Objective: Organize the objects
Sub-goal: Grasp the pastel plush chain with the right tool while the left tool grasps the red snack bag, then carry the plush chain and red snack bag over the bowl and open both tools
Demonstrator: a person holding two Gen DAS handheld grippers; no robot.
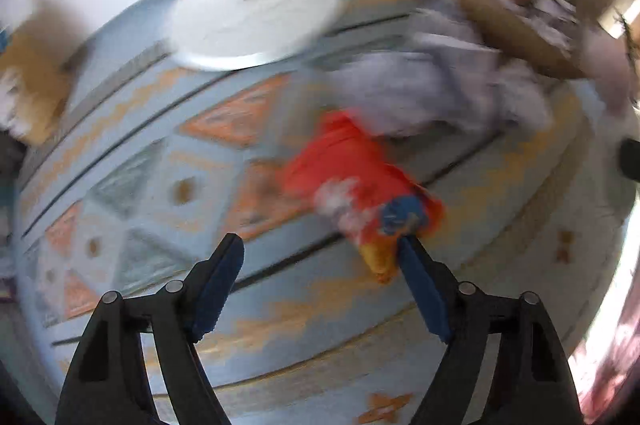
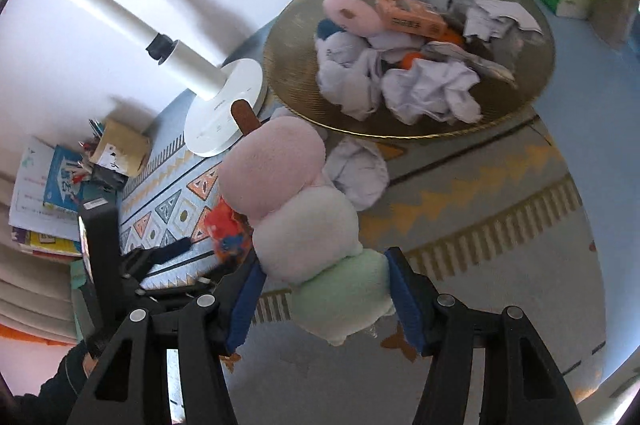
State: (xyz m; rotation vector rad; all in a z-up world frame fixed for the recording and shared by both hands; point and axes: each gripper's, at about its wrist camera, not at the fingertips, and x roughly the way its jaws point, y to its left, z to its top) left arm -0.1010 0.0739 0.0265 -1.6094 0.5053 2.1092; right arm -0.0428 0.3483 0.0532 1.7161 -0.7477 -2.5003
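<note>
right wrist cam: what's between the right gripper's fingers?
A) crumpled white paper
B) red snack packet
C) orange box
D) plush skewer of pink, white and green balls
D: the right gripper is closed on the green end of the plush skewer, while the orange box lies in the round tray and the red snack packet lies on the mat.

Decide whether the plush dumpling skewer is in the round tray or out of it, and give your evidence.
Out. The plush skewer is clamped at its green end by the right hand-held gripper, in front of the tray's rim.
</note>
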